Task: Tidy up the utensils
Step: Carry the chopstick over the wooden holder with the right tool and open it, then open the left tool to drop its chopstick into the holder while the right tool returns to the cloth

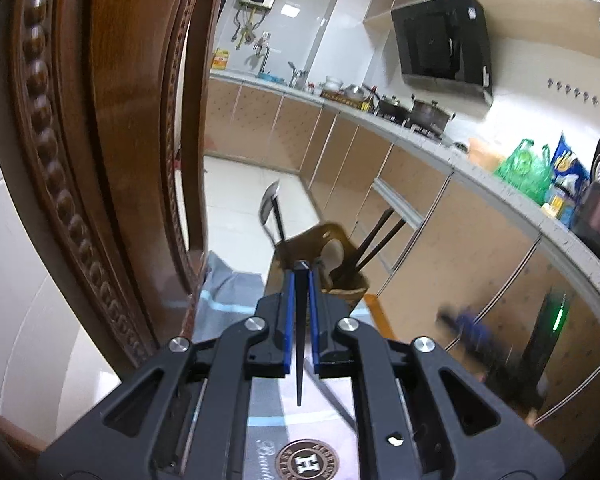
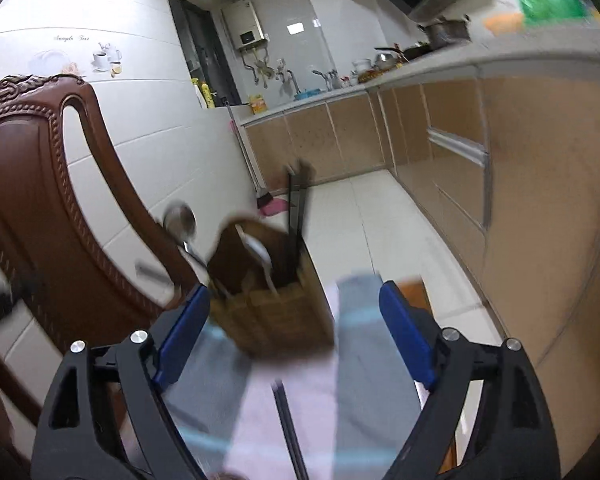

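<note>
My left gripper point(image 1: 300, 276) is shut on a dark chopstick point(image 1: 299, 340), which lies along the jaws with its thin tip pointing back at the camera. Just beyond it stands a wooden utensil holder point(image 1: 340, 268) with dark chopsticks point(image 1: 376, 240), a pale spoon and a metal ladle point(image 1: 271, 204) in it. In the right wrist view my right gripper point(image 2: 294, 292) is open, its blue pads point(image 2: 188, 332) wide apart in front of the holder point(image 2: 276, 316), nothing between them. A pair of dark chopsticks point(image 2: 288, 428) lies on the cloth below it.
A carved brown chair back point(image 2: 40, 184) stands close on the left, also in the left wrist view point(image 1: 84, 128). A striped grey and pink cloth point(image 2: 360, 340) covers the table. Kitchen cabinets point(image 2: 540, 200) and a counter point(image 1: 480, 176) with pots and bags run along the right.
</note>
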Motion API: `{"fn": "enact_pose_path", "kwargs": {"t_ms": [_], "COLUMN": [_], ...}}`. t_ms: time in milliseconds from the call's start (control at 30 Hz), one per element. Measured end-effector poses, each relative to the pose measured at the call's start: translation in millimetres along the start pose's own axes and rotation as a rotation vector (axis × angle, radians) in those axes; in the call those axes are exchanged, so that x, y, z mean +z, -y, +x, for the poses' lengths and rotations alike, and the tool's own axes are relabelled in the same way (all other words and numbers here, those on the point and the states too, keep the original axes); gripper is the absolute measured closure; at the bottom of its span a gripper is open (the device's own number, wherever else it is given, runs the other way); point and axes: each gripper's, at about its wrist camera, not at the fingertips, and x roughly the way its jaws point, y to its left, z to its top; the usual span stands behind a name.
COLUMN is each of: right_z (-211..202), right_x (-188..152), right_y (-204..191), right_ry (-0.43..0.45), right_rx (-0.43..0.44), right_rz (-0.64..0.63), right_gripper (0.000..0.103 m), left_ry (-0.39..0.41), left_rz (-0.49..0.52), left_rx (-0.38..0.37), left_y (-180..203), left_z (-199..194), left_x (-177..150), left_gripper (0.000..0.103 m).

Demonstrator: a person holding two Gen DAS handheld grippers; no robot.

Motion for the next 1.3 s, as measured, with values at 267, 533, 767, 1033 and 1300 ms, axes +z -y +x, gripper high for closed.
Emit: {"fn": "enact_pose_path", "kwargs": {"t_ms": [267, 533, 767, 1033, 1300], "right_z": [14, 25, 24, 30, 52], "right_x": [-36, -29, -27, -25, -37], "right_y": [29, 46, 52, 49, 24], "right_ry": [-0.111, -0.143, -0.138, -0.155, -0.243], "right_rx": [-0.029, 0.02, 0.028, 0.039, -0.007], "right_rz": [0.019, 0.103, 0.104, 0.089, -0.027], "right_gripper": [0.018, 0.018, 0.018, 0.018, 0.02], "left_ry": [0.116, 0.163, 0.08, -0.031, 0.007], "left_rz": [-0.078, -0.043, -0.088, -0.076, 0.121], "left_rx": [-0.021, 0.047, 0.08, 0.133, 0.219], "left_y": [24, 51, 35, 13, 39], "left_z": [-15, 22, 101, 165, 108], "left_x": [65, 136, 129, 85, 18], "left_gripper": [0.097, 0.097, 0.097, 0.096, 0.026]}}
